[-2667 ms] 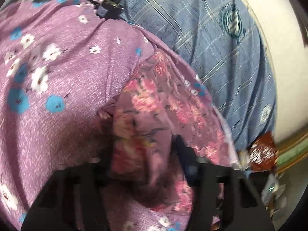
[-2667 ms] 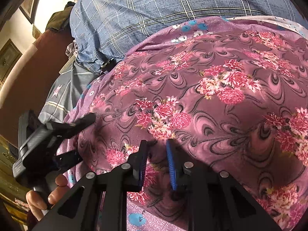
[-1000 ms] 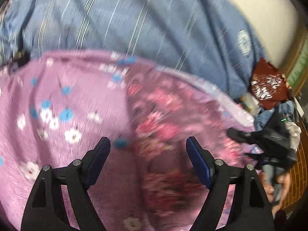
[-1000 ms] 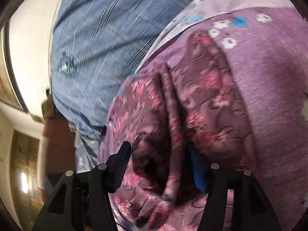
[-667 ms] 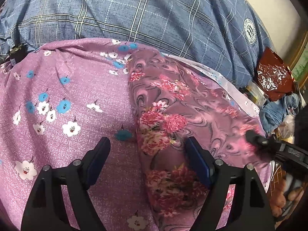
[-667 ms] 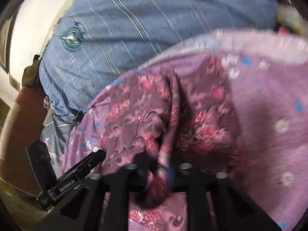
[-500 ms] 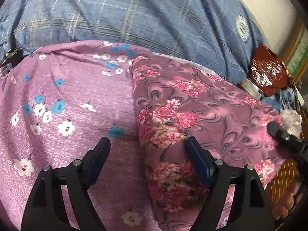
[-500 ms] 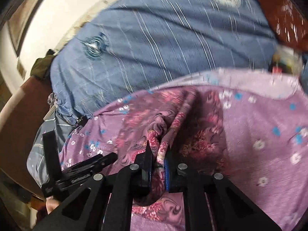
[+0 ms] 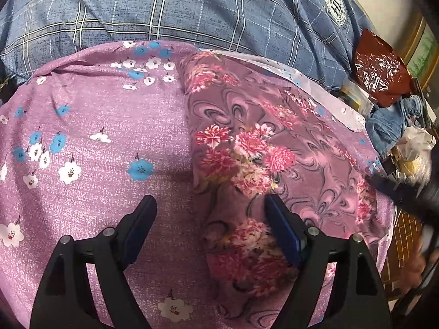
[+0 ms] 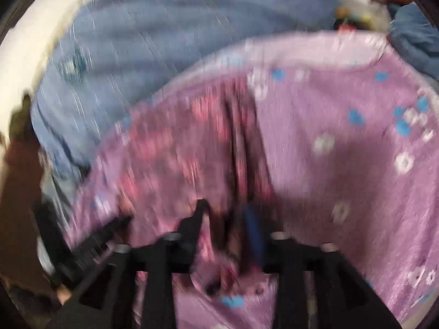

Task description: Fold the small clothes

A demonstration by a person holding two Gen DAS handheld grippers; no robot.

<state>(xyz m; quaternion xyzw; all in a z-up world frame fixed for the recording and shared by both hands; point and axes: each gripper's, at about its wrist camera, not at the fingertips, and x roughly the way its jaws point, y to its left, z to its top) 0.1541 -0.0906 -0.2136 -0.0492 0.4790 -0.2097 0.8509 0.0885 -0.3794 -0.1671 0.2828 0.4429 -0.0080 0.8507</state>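
Note:
A small mauve garment with pink flowers (image 9: 263, 153) lies spread on a lilac sheet with blue and white flowers (image 9: 90, 126). My left gripper (image 9: 211, 213) is open and empty, hovering over the garment's left edge. In the blurred right wrist view the garment (image 10: 175, 153) is bunched into a ridge, and my right gripper (image 10: 227, 216) has its jaws partly apart around that ridge of cloth. The right gripper also shows in the left wrist view (image 9: 406, 194) at the garment's right edge.
A blue checked bedcover (image 9: 192, 8) lies beyond the sheet. A dark red foil bag (image 9: 381, 68), blue jeans (image 9: 395, 120) and plastic bags (image 9: 414, 148) crowd the right side. A brown wooden surface (image 10: 16, 197) sits at the left in the right wrist view.
My left gripper let go of the garment, opened and pulled back. My right gripper pinched a fold of the garment and lifted it; its jaws are now wider apart and the view is blurred by motion.

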